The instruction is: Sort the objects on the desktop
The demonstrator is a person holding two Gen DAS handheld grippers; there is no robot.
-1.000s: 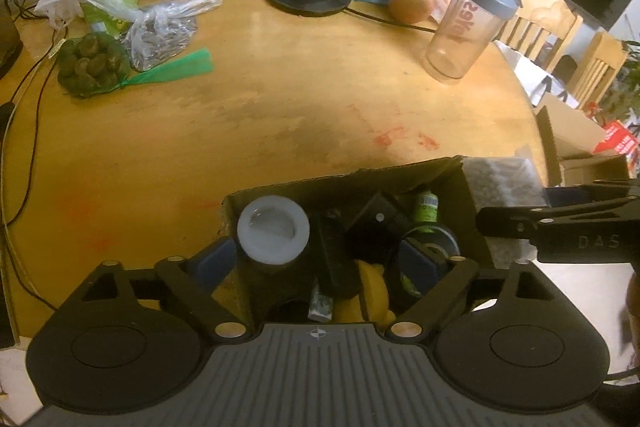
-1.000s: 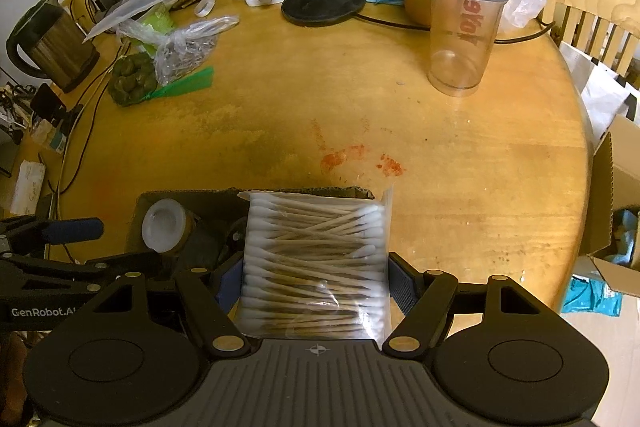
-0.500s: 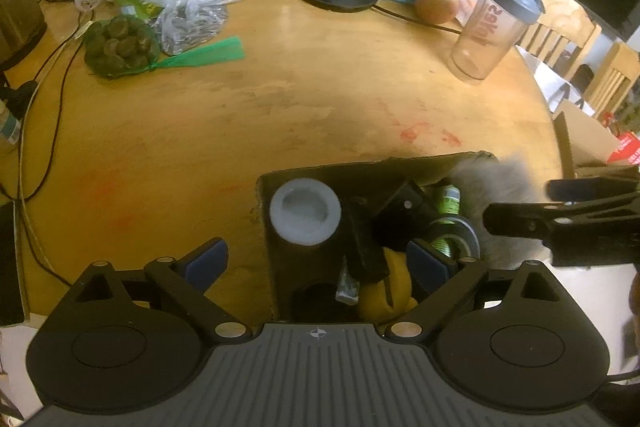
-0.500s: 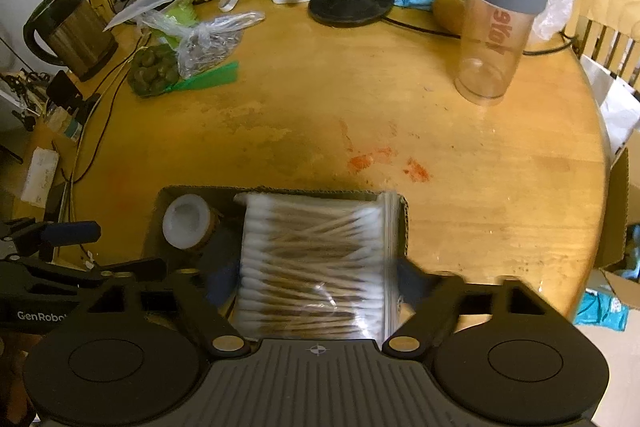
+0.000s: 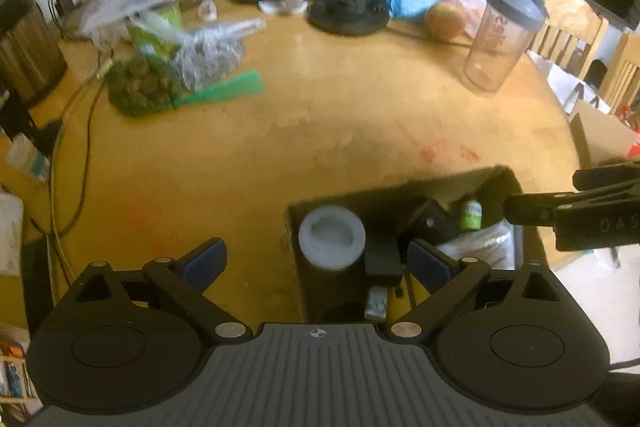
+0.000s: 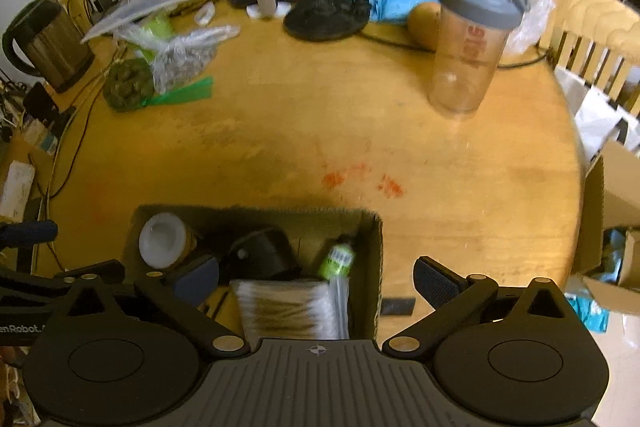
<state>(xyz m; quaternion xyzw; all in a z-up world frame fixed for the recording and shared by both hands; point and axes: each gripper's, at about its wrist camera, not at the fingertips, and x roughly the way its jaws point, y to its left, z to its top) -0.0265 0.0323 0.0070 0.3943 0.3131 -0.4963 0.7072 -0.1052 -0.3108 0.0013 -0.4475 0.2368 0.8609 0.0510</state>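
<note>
Looking through the left wrist view, the box [image 5: 404,195] sits lower right, its near end hidden behind the left claw [image 5: 316,259], which gapes wide and holds nothing. Blur softens the jar [image 5: 331,238] inside. In the right wrist view, the right claw [image 6: 316,277] is spread wide and empty above the swabs [image 6: 284,307] lying in the box [image 6: 372,267], lower centre on the worktop [image 6: 320,115].

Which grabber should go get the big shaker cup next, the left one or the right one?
Probably the right. The right gripper is open and empty, and the shaker cup stands on its side of the table. The left gripper, also open, sits farther across, over the box.
</note>
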